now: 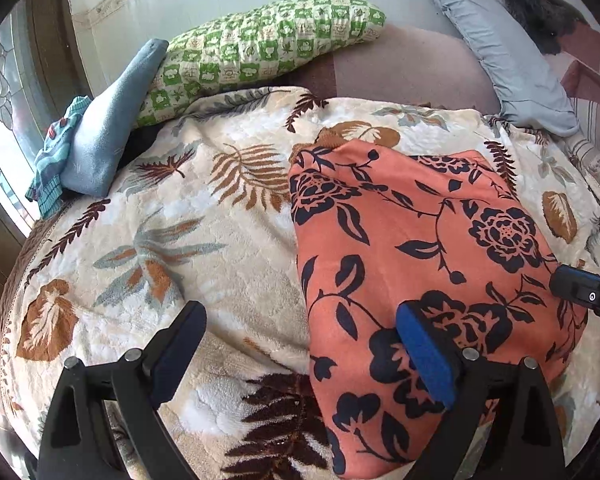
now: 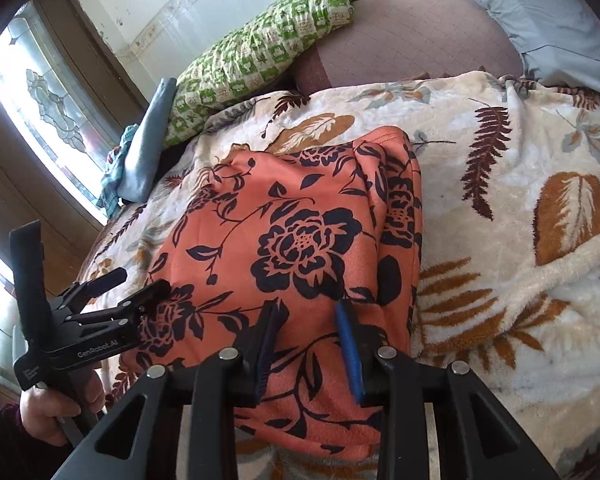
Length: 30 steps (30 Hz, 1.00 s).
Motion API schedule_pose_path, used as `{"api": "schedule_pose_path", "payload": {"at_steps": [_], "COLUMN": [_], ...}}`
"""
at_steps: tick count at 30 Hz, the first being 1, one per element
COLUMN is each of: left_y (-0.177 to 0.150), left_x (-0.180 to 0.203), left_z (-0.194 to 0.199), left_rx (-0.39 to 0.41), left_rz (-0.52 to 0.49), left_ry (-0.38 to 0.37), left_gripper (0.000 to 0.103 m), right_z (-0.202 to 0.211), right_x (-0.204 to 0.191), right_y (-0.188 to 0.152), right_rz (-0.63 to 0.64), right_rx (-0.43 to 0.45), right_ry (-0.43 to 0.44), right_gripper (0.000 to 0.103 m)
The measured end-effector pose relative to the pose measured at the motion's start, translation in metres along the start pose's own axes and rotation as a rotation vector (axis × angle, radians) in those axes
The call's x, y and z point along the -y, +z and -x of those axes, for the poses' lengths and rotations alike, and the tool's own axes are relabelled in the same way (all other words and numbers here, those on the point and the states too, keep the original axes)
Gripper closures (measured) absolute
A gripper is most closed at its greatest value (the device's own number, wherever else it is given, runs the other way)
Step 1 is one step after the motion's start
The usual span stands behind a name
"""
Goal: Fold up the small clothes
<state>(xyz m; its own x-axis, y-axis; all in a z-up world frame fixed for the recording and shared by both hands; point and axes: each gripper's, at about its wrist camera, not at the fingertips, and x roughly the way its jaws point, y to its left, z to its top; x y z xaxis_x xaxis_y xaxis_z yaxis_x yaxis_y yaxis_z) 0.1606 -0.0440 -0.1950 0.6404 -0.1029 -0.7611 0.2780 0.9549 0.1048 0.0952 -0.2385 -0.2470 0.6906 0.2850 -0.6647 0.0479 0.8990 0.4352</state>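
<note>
Cataloguing what I see on the bed from both wrist cameras.

Item one: orange floral garment (image 1: 420, 248), folded into a rough rectangle, lying flat on the leaf-print blanket (image 1: 172, 240) toward the near right of the bed.

Item two: my left gripper (image 1: 300, 344), jaws wide apart, nothing between them; its right blue pad (image 1: 424, 356) sits over the garment's near left part, its left finger over bare blanket. The right wrist view shows this gripper (image 2: 140, 284) at the garment's left edge, with a hand (image 2: 56, 412) on its handle.

Item three: my right gripper (image 2: 310, 316), jaws at a narrow gap, over the garment's near edge. I see no cloth pinched between the pads; whether the tips touch the fabric I cannot tell.

Item four: folded blue cloth (image 1: 104, 132) with a patterned blue knit piece (image 1: 56, 156) just beside it, far left, well apart from the garment.

Item five: green checked pillow (image 1: 260, 44) and grey pillow (image 1: 512, 64) at the far end.
</note>
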Motion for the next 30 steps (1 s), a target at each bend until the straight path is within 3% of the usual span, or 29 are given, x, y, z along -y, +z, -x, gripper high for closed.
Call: {"api": "schedule_pose_path", "payload": {"at_steps": [6,12,14,17,30], "left_y": [-0.011,-0.018,-0.018,-0.017,-0.019], "left_x": [-0.005,-0.009,-0.01,-0.01,-0.003], "left_z": [0.02,0.012,0.01,0.008,0.007], "left_rx": [0.044,0.038,0.042,0.051,0.07], "left_rz": [0.012,0.032,0.039,0.032,0.0], "left_ry": [-0.008,-0.03,-0.043,-0.042,-0.02], "left_gripper": [0.007,0.007,0.007,0.007,0.007], "right_z": [0.02,-0.005,-0.006,-0.01,-0.015], "right_x": [-0.012,-0.019,-0.024,-0.033,-0.034], "right_y": [-0.013,-0.025,-0.027,-0.029,-0.028], "right_rz": [-0.008,0.032,0.06,0.118,0.135], "right_rx": [0.067,-0.014,-0.009,-0.01,-0.019], "right_ry": [-0.005,-0.053,-0.041,-0.065,-0.069], "right_gripper": [0.069,0.062,0.048,0.041,0.039]}}
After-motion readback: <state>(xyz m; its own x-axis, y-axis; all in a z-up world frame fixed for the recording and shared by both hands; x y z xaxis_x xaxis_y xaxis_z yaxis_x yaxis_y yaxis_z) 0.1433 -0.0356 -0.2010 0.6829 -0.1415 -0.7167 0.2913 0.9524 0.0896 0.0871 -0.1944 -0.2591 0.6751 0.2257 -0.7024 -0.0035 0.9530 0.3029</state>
